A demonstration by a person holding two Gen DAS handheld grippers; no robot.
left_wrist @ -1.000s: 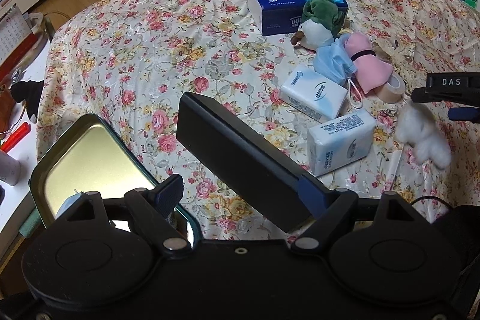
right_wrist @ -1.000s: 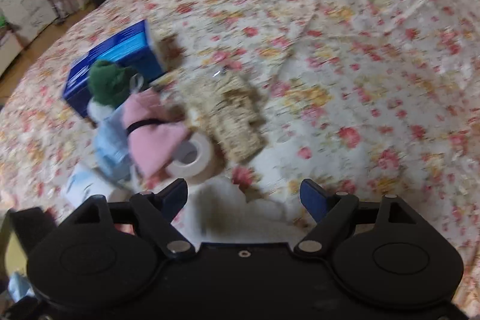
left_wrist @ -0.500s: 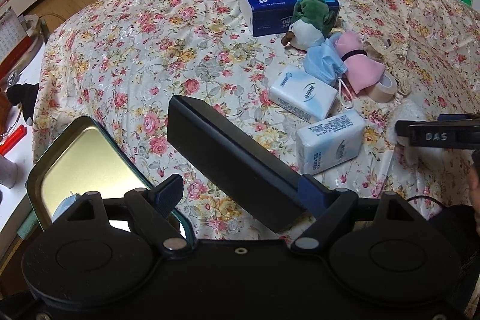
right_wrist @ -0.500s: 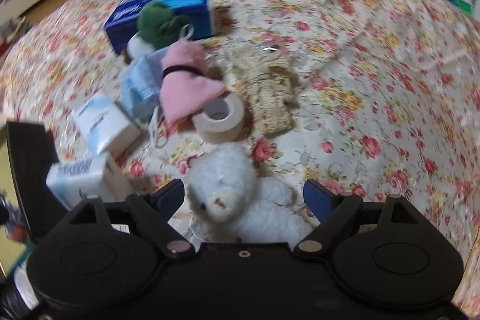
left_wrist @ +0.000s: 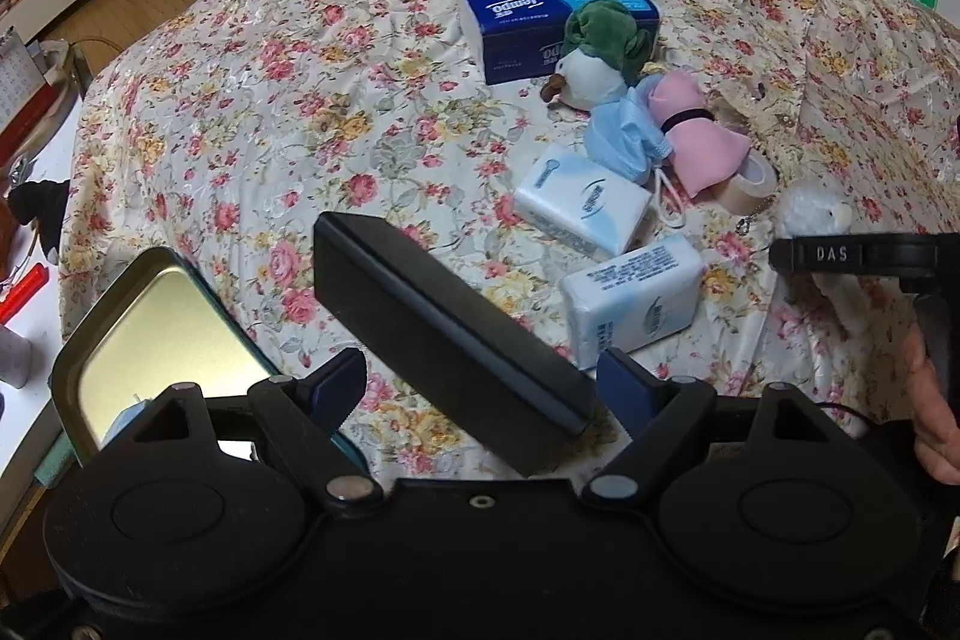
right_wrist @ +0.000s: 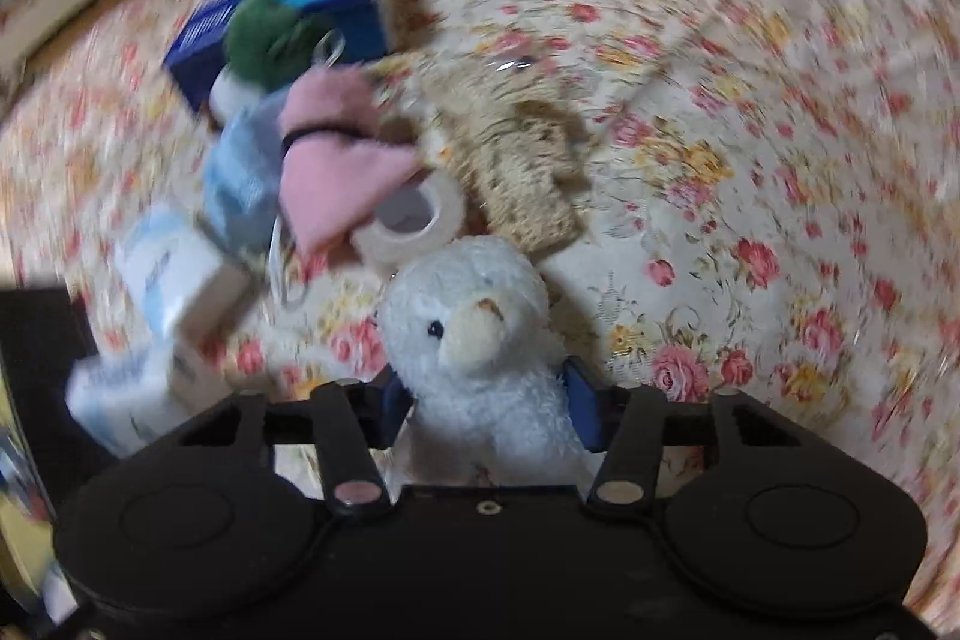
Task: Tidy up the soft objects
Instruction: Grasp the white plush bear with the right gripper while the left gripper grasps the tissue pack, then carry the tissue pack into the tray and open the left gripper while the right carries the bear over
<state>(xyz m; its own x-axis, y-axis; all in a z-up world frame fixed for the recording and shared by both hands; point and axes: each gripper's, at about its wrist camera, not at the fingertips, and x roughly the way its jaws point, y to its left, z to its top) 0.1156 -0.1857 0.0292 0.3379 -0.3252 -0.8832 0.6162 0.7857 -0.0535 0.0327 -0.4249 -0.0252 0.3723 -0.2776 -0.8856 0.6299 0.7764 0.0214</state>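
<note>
Right gripper (right_wrist: 489, 403): fingers just closed in on the white plush (right_wrist: 480, 340), pads pressing its body from both sides, head poking up above them. Plush low over the bed (right_wrist: 720, 100), near the front edge of the pile; contact with the quilt hidden by the gripper body, can't tell.

Left gripper (left_wrist: 483, 391): fingers apart, a black box (left_wrist: 444, 328) lying slanted between them. Right pad at the box's near end; left pad looks clear of it, so grip unconfirmed, probably not clamped. Open tin (left_wrist: 150, 334) with gold inside at lower left, partly behind the left finger.

On the bed, from the left wrist view:
- blue tissue pack (left_wrist: 540, 16) at the back
- duck plush (left_wrist: 594, 58) with green hat, leaning against the pack
- blue mask (left_wrist: 630, 142) just in front of the duck
- pink pouch (left_wrist: 702, 142) touching the mask's right side
- tape roll (left_wrist: 750, 181) just beside the pouch
- two white tissue packs (left_wrist: 582, 199), (left_wrist: 636, 292) in front of the mask, close together
- white plush at far right, head above the right gripper's finger marked DAS

Right wrist view motion-blurred away from centre: beige knitted piece (right_wrist: 522, 172) behind the tape roll, details unclear.
</note>
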